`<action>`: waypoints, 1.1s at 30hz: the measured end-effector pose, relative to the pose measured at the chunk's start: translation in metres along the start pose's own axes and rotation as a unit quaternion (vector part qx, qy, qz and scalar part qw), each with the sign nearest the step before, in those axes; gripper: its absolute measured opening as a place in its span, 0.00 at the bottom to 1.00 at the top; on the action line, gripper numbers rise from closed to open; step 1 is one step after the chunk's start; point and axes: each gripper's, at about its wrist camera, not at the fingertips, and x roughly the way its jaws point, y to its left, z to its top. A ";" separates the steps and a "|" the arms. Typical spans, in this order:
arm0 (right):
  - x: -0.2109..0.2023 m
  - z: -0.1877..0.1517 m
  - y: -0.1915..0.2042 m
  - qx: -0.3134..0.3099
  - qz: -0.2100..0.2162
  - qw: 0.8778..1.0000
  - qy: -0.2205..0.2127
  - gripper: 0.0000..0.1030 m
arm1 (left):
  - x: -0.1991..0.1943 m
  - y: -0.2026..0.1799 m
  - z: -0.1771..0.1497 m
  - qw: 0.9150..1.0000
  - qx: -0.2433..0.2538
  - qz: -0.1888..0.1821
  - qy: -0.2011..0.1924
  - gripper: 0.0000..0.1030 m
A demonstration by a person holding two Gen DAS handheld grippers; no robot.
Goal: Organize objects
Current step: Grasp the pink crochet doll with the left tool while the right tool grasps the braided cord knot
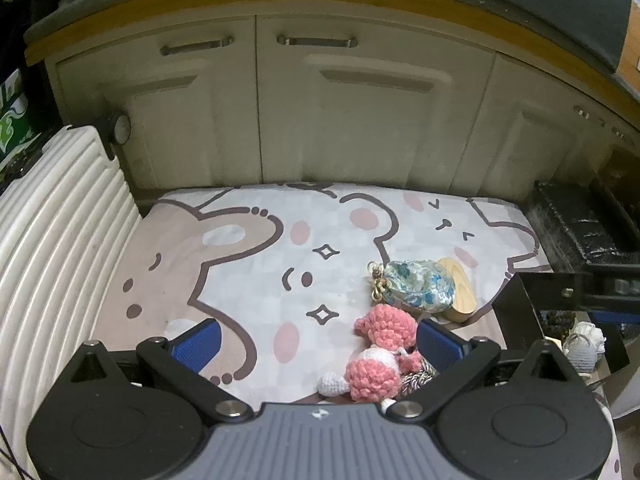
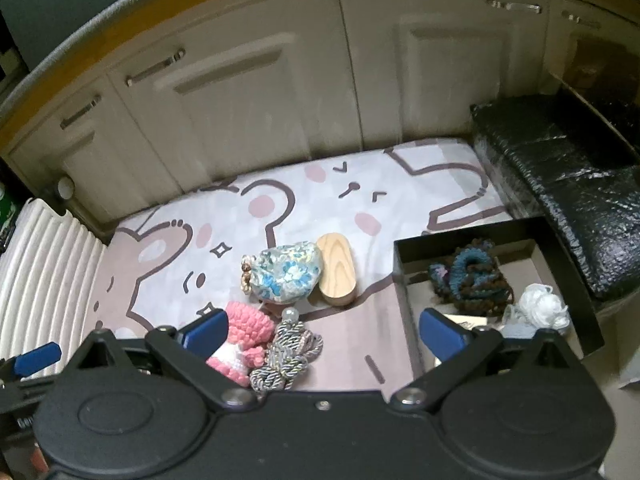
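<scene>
Both grippers hang released, blue pads spread wide: the left gripper (image 1: 318, 342) and right gripper (image 2: 324, 330) hold nothing. Nearest on the cartoon-bear printed mat (image 2: 168, 276), a pink crocheted yarn doll (image 2: 244, 336) touches a grey twisted cord knot (image 2: 286, 354). Beyond the doll, a blue floral fabric pouch (image 2: 288, 272) leans against an oval wooden box (image 2: 338, 268). Right of the doll, a black open cardboard box (image 2: 472, 234) holds dark yarn (image 2: 472, 276) and white yarn (image 2: 540, 306).

Pink-and-white crocheted doll (image 2: 242, 344); blue floral brocade pouch (image 2: 288, 272) beside pale wood-grain oval box (image 2: 338, 274); grey twisted cord (image 2: 286, 356). Cartoon-bear mat (image 1: 240, 280) in beige, white, pink, brown outlines. Black tray (image 2: 560, 236) with blue-brown yarn (image 2: 472, 276), white yarn (image 2: 544, 306). Cream cabinets (image 1: 280, 112).
</scene>
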 end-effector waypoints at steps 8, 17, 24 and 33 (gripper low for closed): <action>0.032 0.018 0.014 0.058 0.011 0.997 0.047 0.87 | 0.009 0.001 0.002 0.999 0.035 -0.019 -0.002 0.88; 0.080 0.001 0.003 0.114 -0.009 0.989 0.097 0.64 | 0.031 -0.004 -0.001 0.993 0.103 -0.050 0.020 0.65; 0.111 -0.012 0.001 0.140 -0.004 0.980 0.140 0.56 | 0.055 -0.015 -0.008 0.984 0.152 -0.068 0.056 0.57; 0.139 -0.020 0.019 0.136 0.005 0.975 0.175 0.42 | 0.081 -0.026 -0.018 0.968 0.216 -0.087 0.090 0.56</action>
